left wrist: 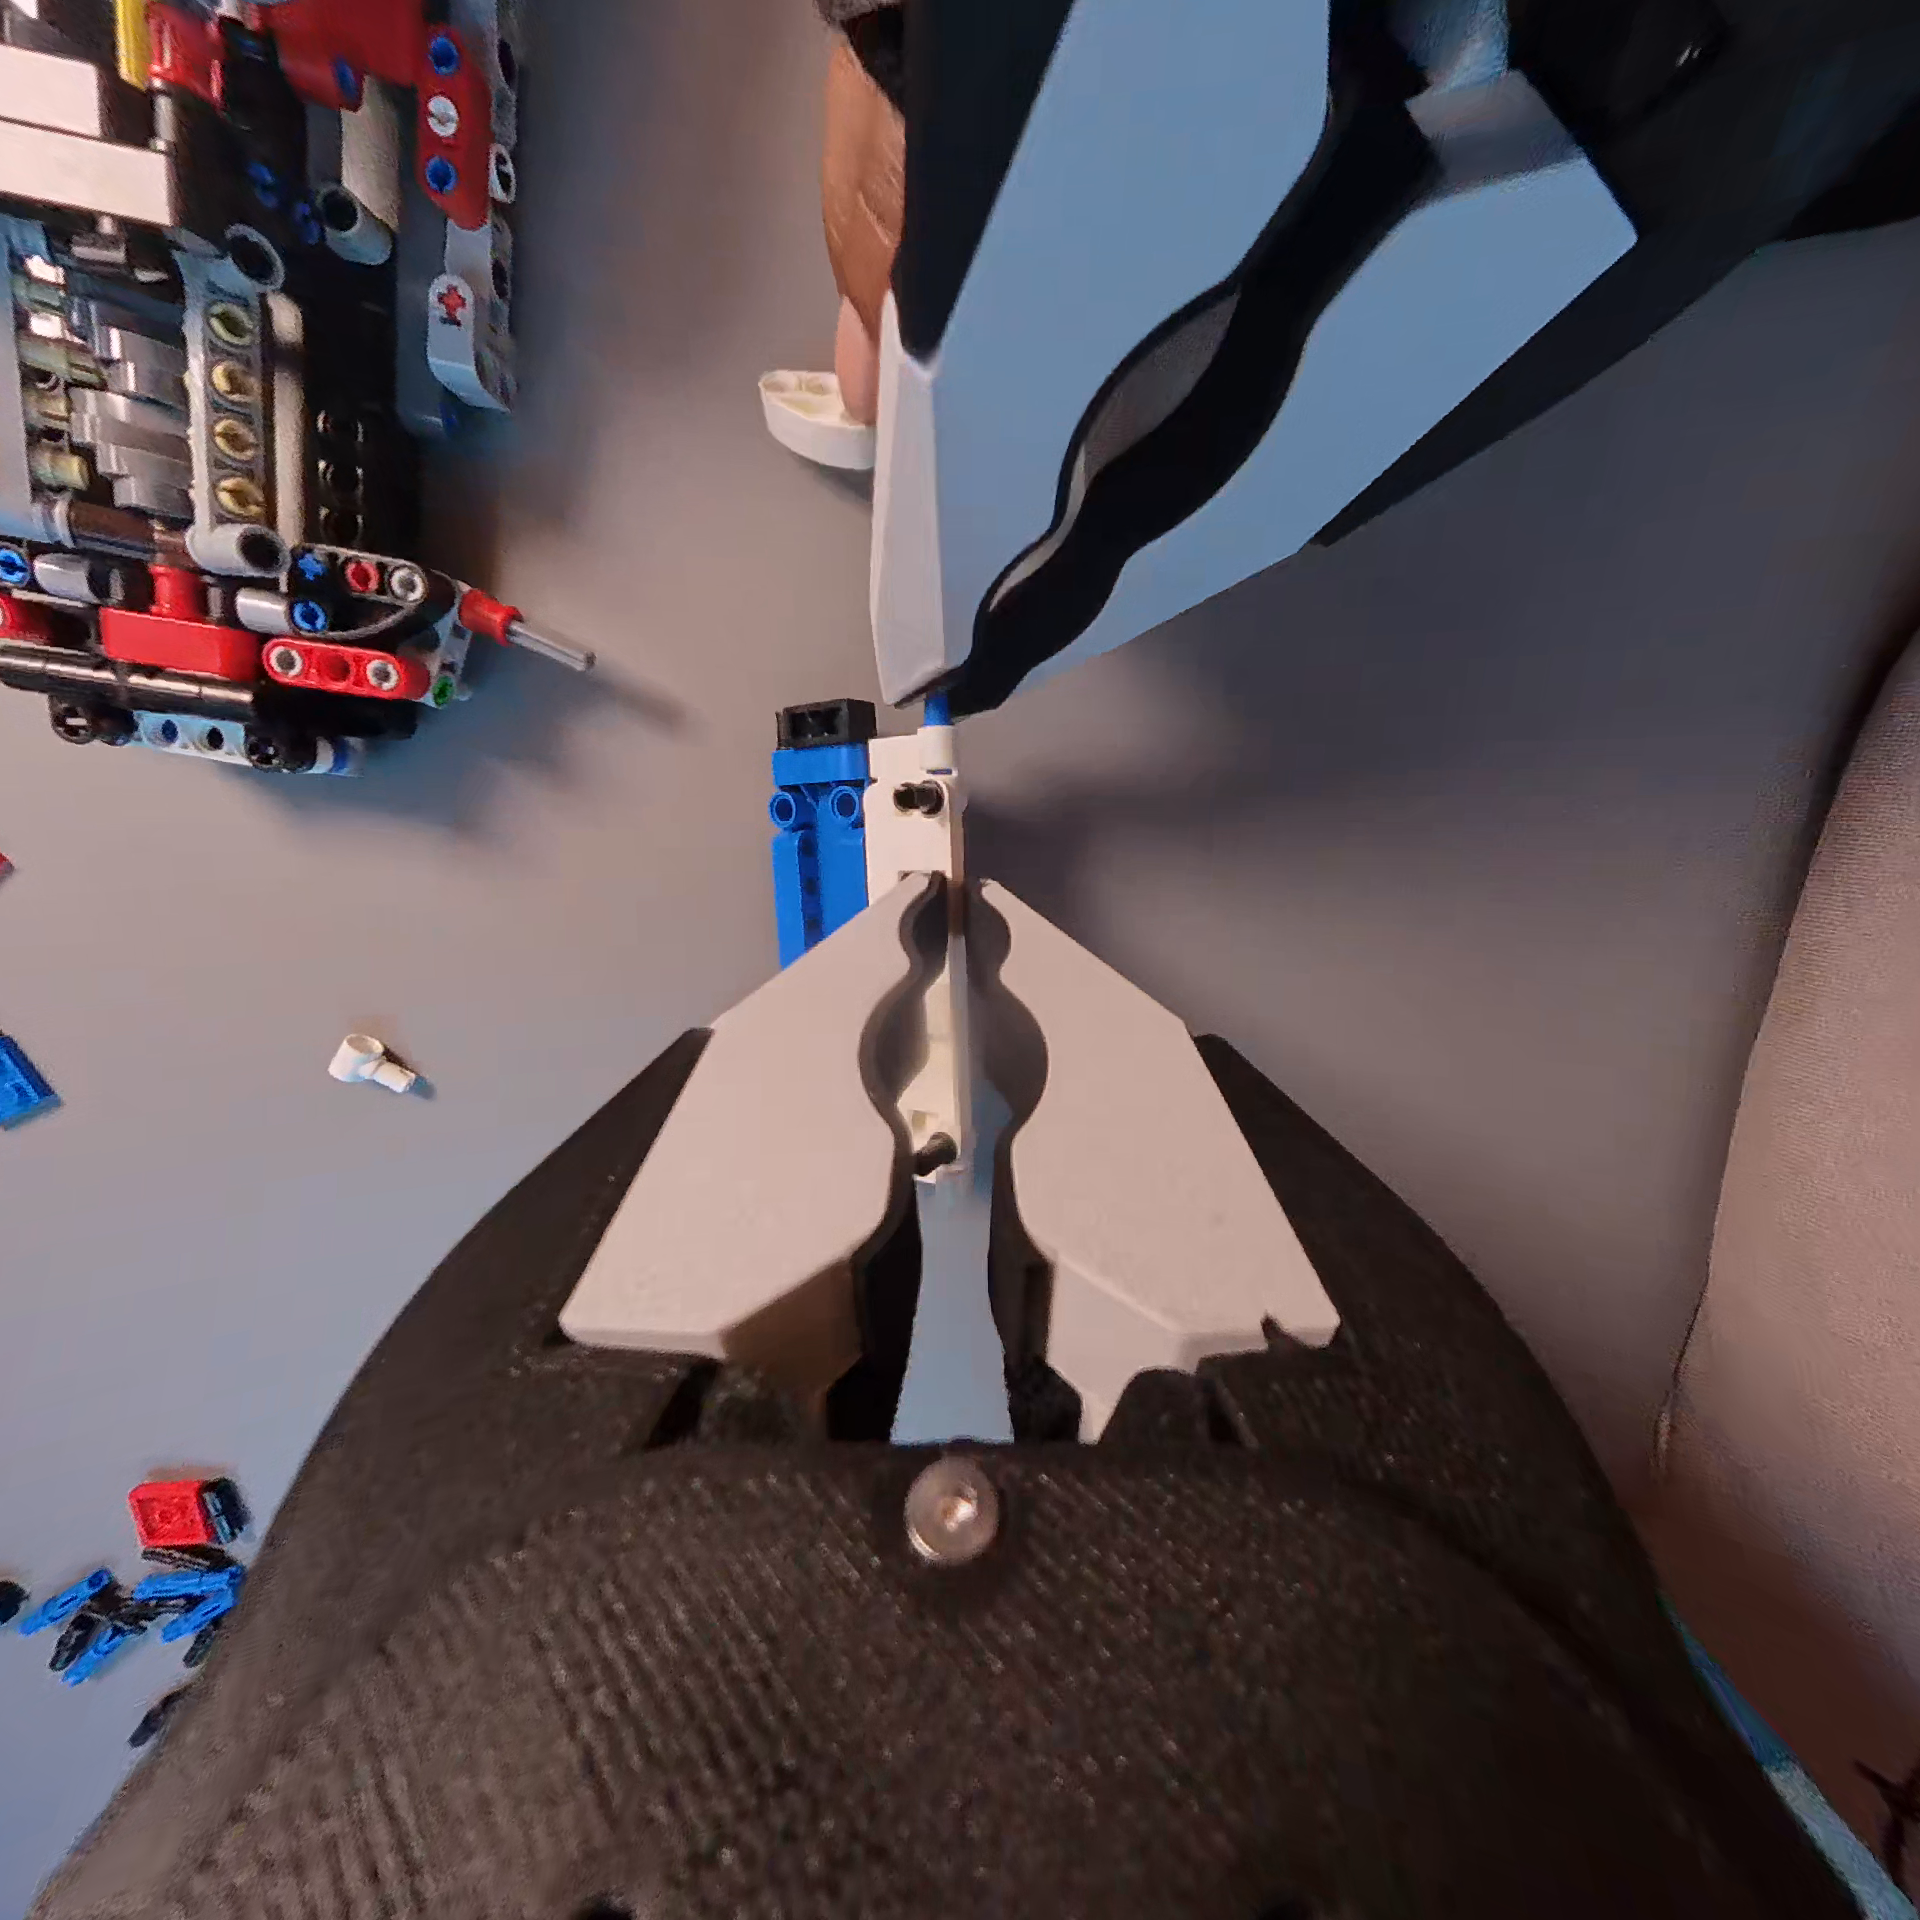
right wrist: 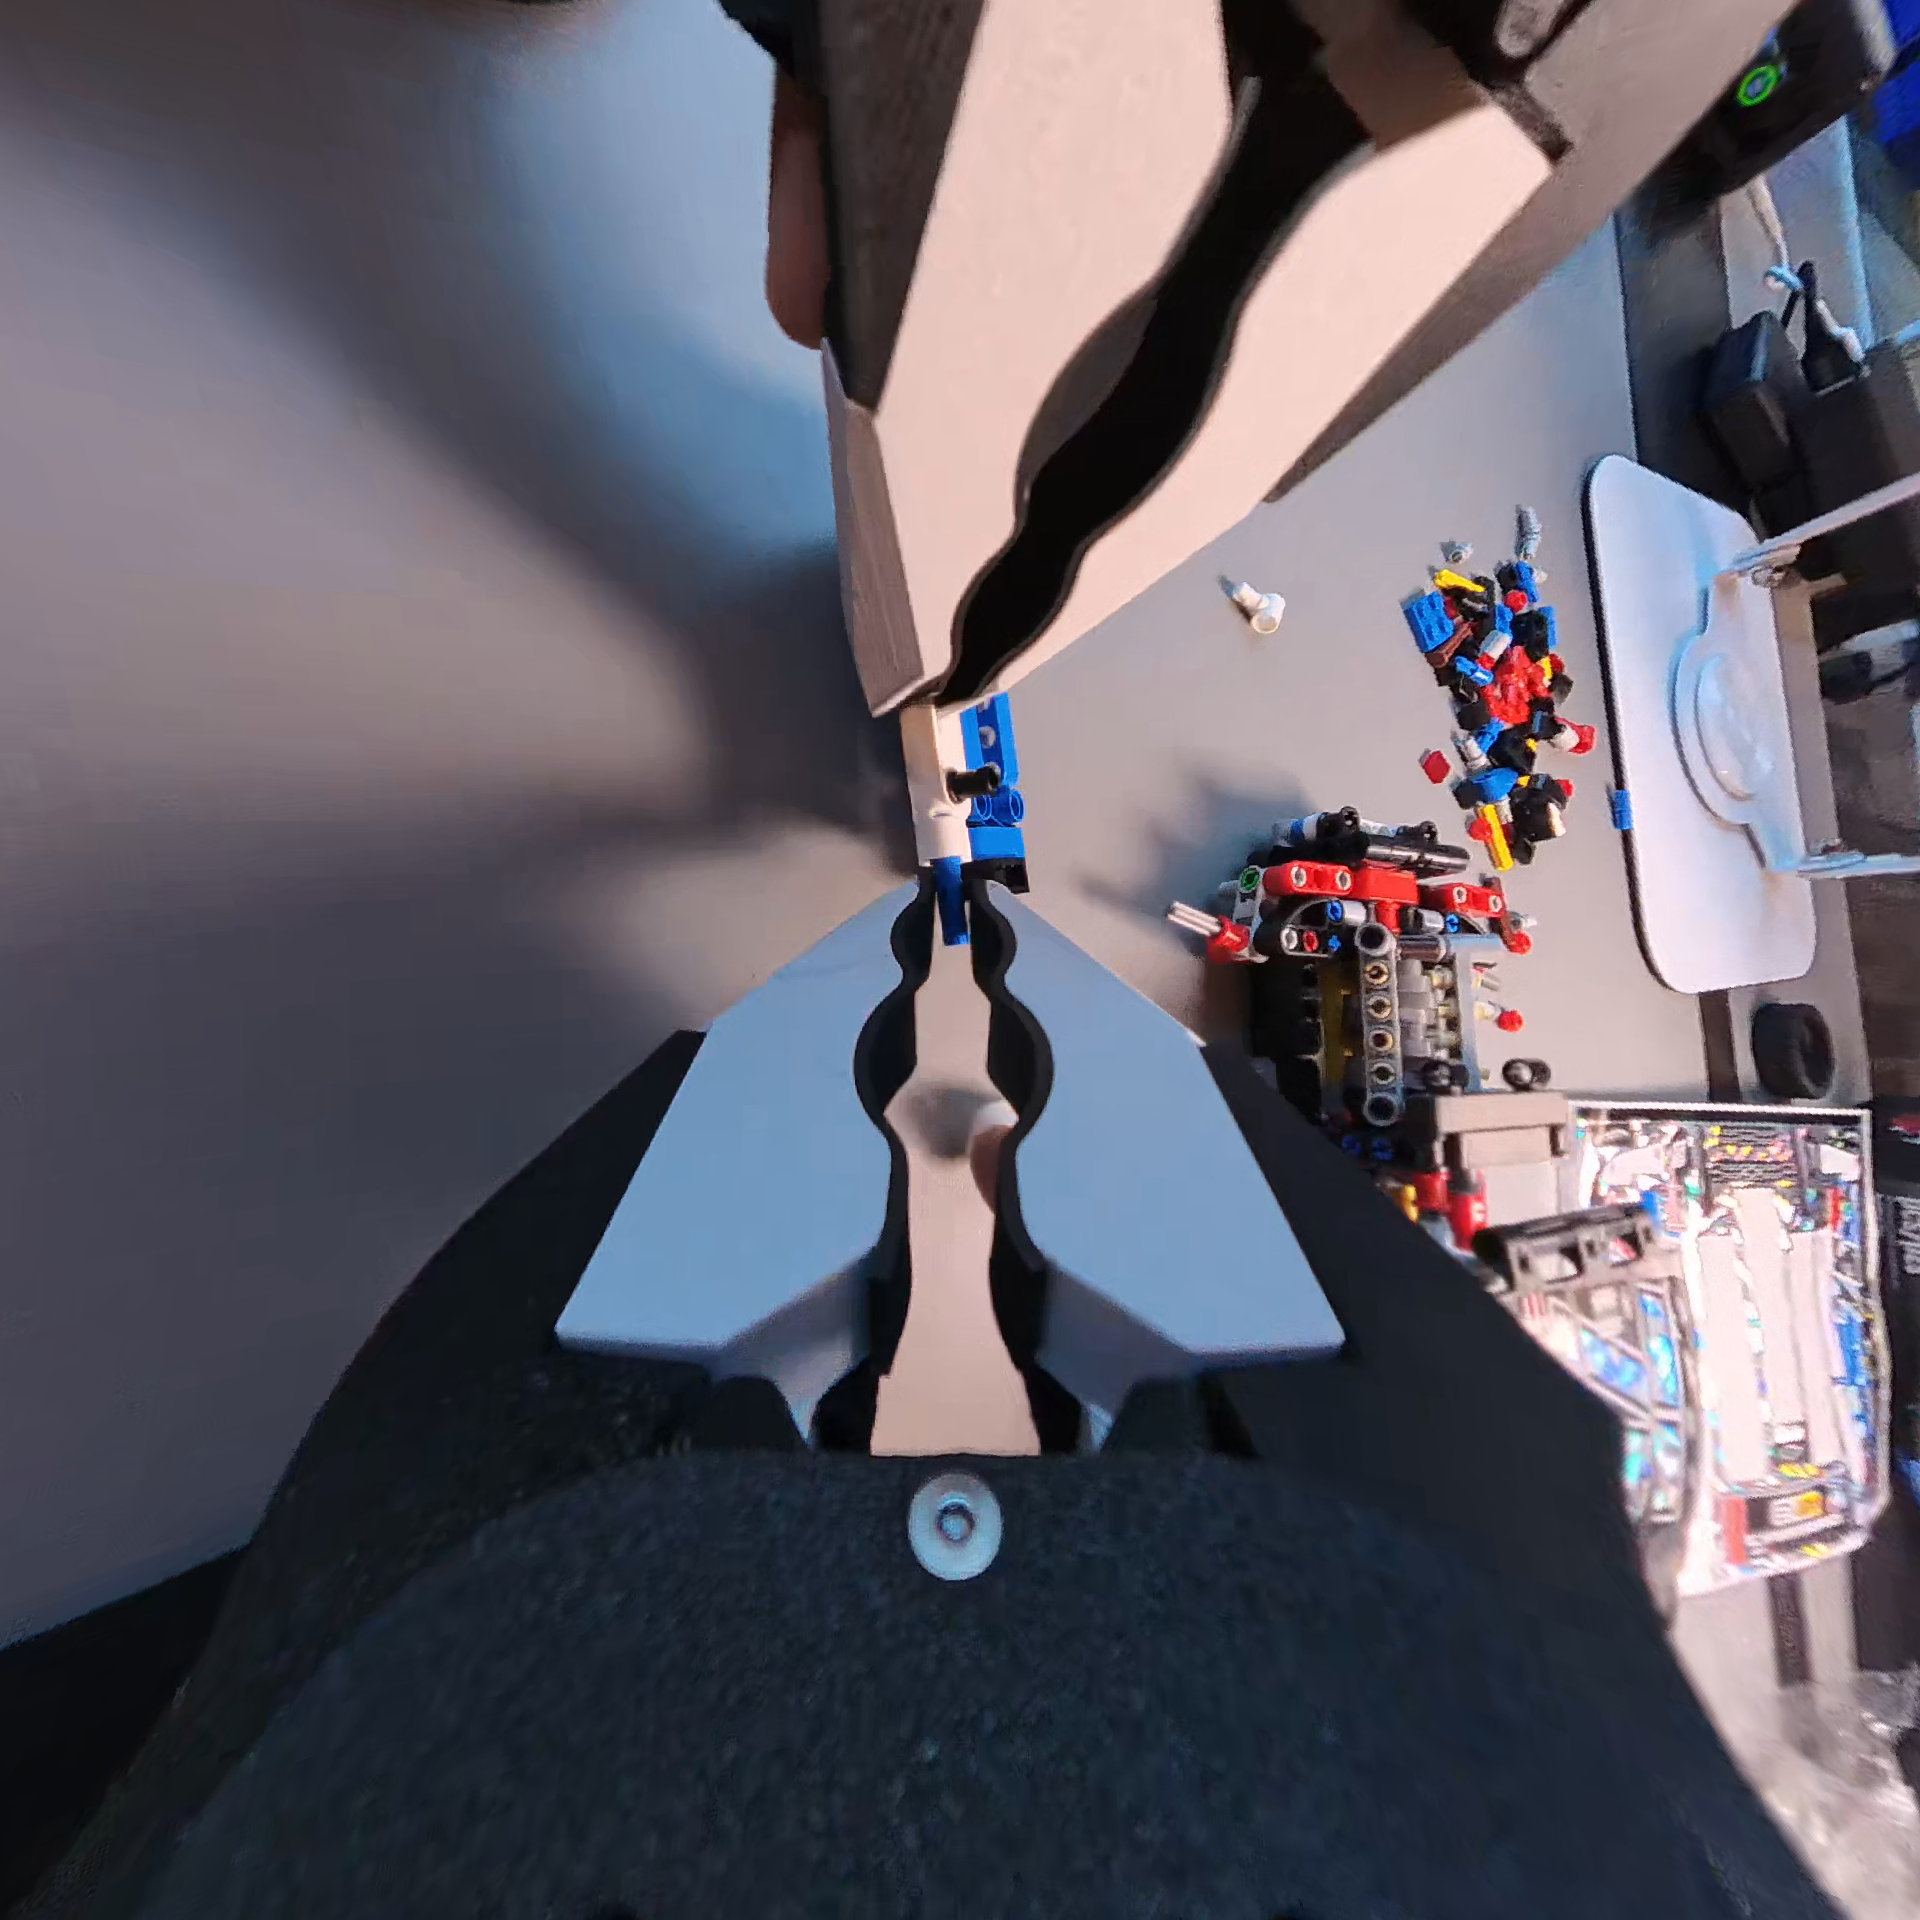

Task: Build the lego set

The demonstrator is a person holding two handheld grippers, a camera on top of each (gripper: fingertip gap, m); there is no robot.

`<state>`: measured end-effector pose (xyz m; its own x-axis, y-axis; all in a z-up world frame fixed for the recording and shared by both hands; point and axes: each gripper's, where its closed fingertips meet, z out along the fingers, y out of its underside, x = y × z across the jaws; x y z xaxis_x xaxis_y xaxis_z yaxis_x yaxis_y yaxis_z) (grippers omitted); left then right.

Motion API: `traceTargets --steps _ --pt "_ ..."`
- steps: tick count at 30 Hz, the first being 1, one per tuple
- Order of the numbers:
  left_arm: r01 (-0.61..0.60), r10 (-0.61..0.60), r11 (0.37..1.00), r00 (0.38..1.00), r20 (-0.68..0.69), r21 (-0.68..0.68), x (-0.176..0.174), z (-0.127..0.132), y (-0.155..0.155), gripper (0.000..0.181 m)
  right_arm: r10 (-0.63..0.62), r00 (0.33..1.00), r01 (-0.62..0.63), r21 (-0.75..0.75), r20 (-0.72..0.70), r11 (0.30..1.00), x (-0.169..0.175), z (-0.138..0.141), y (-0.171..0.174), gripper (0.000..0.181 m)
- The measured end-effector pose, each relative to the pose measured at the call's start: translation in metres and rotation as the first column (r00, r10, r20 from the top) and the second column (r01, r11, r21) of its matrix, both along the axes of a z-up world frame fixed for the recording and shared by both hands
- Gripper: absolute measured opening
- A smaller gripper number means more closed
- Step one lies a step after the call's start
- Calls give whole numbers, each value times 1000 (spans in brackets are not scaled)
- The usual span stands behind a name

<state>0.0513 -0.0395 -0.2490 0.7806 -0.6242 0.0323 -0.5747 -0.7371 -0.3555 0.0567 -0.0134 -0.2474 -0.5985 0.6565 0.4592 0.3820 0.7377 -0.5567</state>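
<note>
My left gripper (left wrist: 954, 883) is shut on a small white and blue sub-assembly (left wrist: 914, 821), held above the grey table; black pins stick out of its white beam. My right gripper (right wrist: 951, 894) is shut on a blue pin (right wrist: 950, 906) whose far end sits in the white end of that sub-assembly (right wrist: 940, 779). In the left wrist view the right gripper (left wrist: 935, 691) comes down from the top onto the blue pin (left wrist: 936, 712). In the right wrist view the left gripper (right wrist: 925, 707) shows at the top. The partly built model (left wrist: 208, 436) lies at upper left; it also shows in the right wrist view (right wrist: 1371, 977).
A pile of loose pieces (right wrist: 1496, 707) lies beyond the model. A small white connector (left wrist: 369, 1065) and blue and red pieces (left wrist: 156, 1579) lie on the table. A white curved piece (left wrist: 816, 410) sits by a person's finger. A shiny instruction bag (right wrist: 1714, 1330) lies at right, a white stand base (right wrist: 1704, 727) behind. The tips of both grippers are at nearly the same place.
</note>
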Motion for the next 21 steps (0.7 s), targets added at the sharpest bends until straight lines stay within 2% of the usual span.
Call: traceTargets --steps 1,5,8,12,15,18,21 --pt "1 -1 1000 1000 -3 6 0 0 0 0 -12 1000 11 -33 -6 999 2 2 2 7" --pt "-17 14 998 999 42 55 -2 0 0 0 -139 990 143 -176 36 974 16 10 32 20" --pt "-43 32 995 994 108 93 -4 1 -1 0 -225 963 256 -251 147 934 32 0 54 29" --pt "-86 63 988 982 180 127 -4 3 0 0 -244 941 309 -302 236 902 34 -14 59 31" --pt "-120 87 981 974 208 151 -5 3 1 0 -227 936 302 -283 270 910 29 -19 54 30" --pt "-117 89 975 985 146 190 -13 -3 1 1 -216 934 292 -257 284 921 24 -24 50 16" --pt "-35 29 970 999 27 241 -20 -14 -3 3 -197 940 269 -253 279 929 22 -24 44 15"
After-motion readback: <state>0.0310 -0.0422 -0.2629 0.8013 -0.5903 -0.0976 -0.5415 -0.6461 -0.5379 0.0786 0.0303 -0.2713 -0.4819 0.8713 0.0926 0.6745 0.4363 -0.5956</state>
